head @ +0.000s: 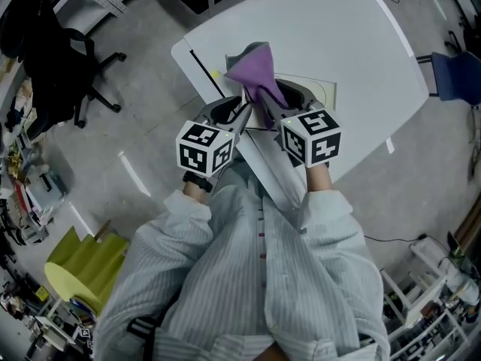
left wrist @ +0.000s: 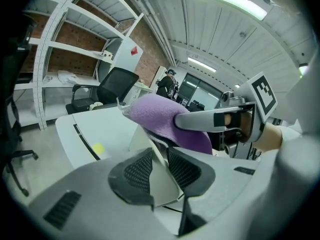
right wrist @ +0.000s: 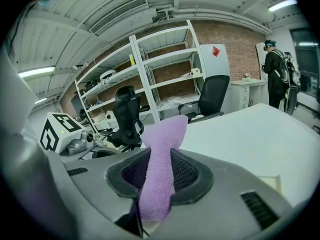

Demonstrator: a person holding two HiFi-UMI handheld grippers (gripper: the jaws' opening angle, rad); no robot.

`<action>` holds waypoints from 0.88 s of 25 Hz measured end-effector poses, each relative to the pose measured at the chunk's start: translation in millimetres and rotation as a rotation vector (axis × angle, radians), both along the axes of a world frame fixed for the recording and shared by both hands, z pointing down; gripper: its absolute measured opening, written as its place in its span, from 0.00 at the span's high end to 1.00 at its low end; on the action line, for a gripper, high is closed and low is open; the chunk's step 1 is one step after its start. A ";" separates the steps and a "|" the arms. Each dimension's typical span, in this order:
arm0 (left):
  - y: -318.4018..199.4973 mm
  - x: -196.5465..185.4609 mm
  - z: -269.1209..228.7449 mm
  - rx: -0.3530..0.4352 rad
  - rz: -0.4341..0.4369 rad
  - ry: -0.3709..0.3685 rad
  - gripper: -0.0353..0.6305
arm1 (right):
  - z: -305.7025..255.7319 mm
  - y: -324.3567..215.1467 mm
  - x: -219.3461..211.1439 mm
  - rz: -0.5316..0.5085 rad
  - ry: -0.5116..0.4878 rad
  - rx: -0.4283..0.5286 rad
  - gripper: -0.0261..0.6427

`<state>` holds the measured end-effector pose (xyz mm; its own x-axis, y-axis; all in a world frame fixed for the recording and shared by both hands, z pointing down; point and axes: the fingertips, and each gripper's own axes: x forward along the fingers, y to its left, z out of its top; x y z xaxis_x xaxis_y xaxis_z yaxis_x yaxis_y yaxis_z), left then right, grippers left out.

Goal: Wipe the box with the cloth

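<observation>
The box lies on the near part of the white table, just ahead of my two grippers, and from the head view I see little more of it than a pale cream panel partly covered by the purple cloth. My left gripper sits at the box's left side and my right gripper just beside it on the right, the two marker cubes close together. The left gripper view tells me what the head view does not: the left gripper has its jaws closed narrow on a thin, upright pale wall of the box, with the cloth draped over the top of that wall and the right gripper reaching in from the right. The right gripper view shows the right gripper with its jaws pinched on the cloth, which stands up between the pads as a narrow purple strip flaring at the top. A small yellow note lies on the table to the left of the box. A black office chair stands on the floor to the far left.
</observation>
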<state>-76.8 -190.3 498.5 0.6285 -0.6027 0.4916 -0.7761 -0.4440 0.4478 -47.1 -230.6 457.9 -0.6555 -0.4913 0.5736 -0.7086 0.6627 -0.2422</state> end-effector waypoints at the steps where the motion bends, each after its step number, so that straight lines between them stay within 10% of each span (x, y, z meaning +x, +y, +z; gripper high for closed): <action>1: -0.5 0.1 -0.1 0.000 -0.001 0.004 0.82 | 3.4 -1.5 -2.3 -0.011 0.015 -0.003 0.80; 9: 0.0 0.6 0.1 0.024 -0.001 0.004 0.82 | 35.2 -7.8 -12.6 -0.097 0.207 -0.015 0.80; 22: 1.6 0.6 0.7 0.029 -0.033 0.006 0.82 | 41.3 -10.7 4.6 -0.127 0.255 -0.070 0.80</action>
<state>-76.2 -188.8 499.3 0.6108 -0.6374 0.4697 -0.7880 -0.4310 0.4397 -42.5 -241.3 499.2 -0.5394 -0.3677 0.7575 -0.6650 0.7379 -0.1154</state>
